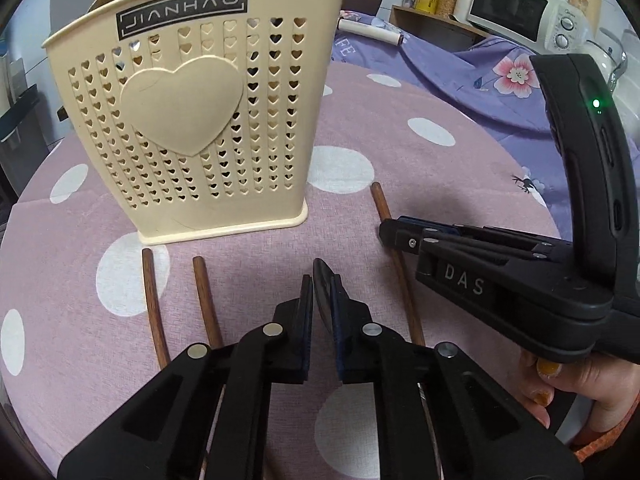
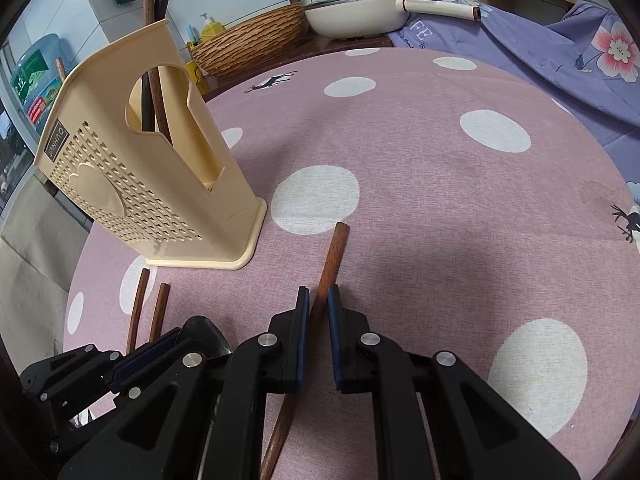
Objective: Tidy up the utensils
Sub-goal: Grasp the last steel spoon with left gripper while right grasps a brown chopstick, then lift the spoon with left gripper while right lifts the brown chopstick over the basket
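Right gripper [image 2: 318, 300] clenched on wooden handle [image 2: 332, 256], ready for lifting into utensil holder [image 1: 188, 120]; left gripper [image 1: 322, 292] pinching dark utensil tip [image 1: 322, 280].
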